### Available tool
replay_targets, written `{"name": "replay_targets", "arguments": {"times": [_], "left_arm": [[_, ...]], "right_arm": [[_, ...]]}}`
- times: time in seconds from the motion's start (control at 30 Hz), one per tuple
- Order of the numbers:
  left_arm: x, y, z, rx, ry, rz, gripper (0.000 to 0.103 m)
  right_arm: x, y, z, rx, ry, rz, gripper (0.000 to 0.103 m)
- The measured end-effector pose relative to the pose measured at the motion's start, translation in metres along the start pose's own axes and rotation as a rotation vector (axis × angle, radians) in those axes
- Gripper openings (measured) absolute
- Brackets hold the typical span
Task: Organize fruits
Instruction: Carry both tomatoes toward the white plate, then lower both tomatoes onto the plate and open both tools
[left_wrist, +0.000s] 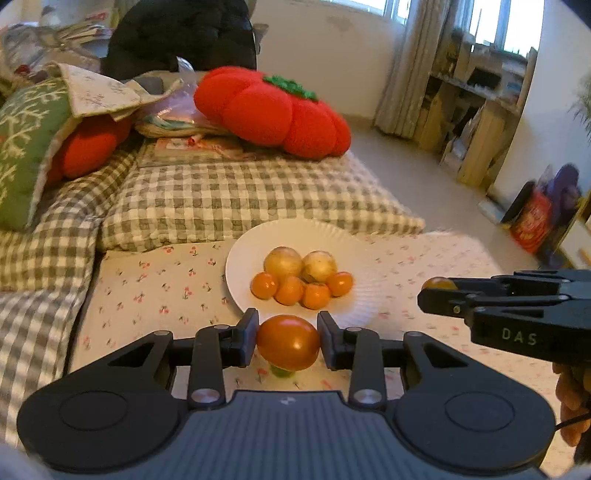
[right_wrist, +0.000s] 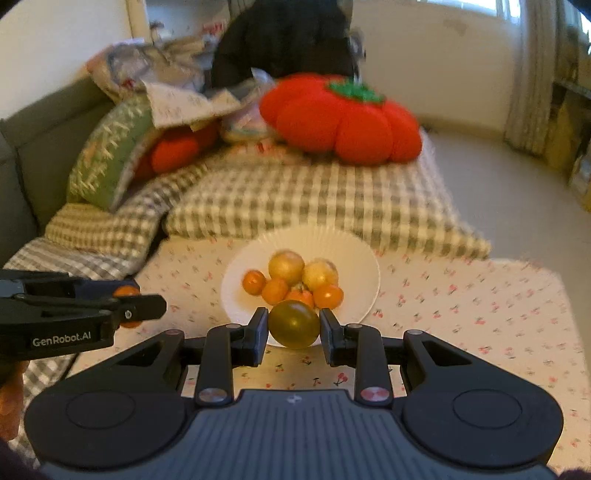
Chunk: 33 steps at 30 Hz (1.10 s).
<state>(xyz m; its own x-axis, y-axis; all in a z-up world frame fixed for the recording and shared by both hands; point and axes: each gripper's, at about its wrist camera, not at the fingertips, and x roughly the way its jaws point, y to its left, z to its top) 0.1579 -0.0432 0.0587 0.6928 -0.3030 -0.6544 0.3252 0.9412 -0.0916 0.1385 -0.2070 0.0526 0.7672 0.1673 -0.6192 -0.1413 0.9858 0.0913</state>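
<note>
A white ridged plate (left_wrist: 243, 258) (right_wrist: 354, 251) lies on the cherry-print cloth with two pale yellow round fruits (left_wrist: 283, 260) (right_wrist: 286, 266) and several small oranges (left_wrist: 264, 285) (right_wrist: 254, 282) on it. My left gripper (left_wrist: 288, 341) is shut on an orange-red tomato (left_wrist: 288, 341) just short of the plate's near rim. My right gripper (right_wrist: 294, 325) is shut on a yellow-green tomato (right_wrist: 294, 325) over the plate's near rim. In the left wrist view the right gripper (left_wrist: 436, 291) reaches in from the right. In the right wrist view the left gripper (right_wrist: 129, 306) comes in from the left.
Beyond the plate lies a grey checked cushion (left_wrist: 236, 199) (right_wrist: 314, 203), with a big red tomato-shaped pillow (left_wrist: 273, 110) (right_wrist: 343, 118) on it. A green patterned pillow (left_wrist: 26, 147) is at the left. Shelving (left_wrist: 476, 110) and floor are at the right.
</note>
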Motion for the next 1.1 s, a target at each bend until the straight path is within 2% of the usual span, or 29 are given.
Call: {"name": "replay_targets", "arguments": {"times": [0.17, 0.27, 0.43, 0.67, 1.1], "left_arm": [[0.063, -0.005, 0.001, 0.041, 0.047, -0.005, 0.026], [0.082, -0.009, -0.002, 0.067, 0.060, -0.023, 0.026], [0.094, -0.008, -0.004, 0.081, 0.044, -0.047, 0.026], [0.112, -0.004, -0.007, 0.083, 0.036, -0.062, 0.027], [0.126, -0.004, -0.013, 0.123, 0.031, -0.031, 0.027]], "right_arm": [[0.042, -0.015, 0.007, -0.071, 0.056, -0.020, 0.026], [0.055, -0.019, 0.008, -0.087, 0.059, 0.008, 0.026], [0.075, -0.016, 0.000, -0.101, 0.074, 0.071, 0.026], [0.089, -0.019, -0.004, -0.090, 0.088, 0.078, 0.026], [0.102, -0.023, -0.006, -0.064, 0.117, 0.060, 0.026]]}}
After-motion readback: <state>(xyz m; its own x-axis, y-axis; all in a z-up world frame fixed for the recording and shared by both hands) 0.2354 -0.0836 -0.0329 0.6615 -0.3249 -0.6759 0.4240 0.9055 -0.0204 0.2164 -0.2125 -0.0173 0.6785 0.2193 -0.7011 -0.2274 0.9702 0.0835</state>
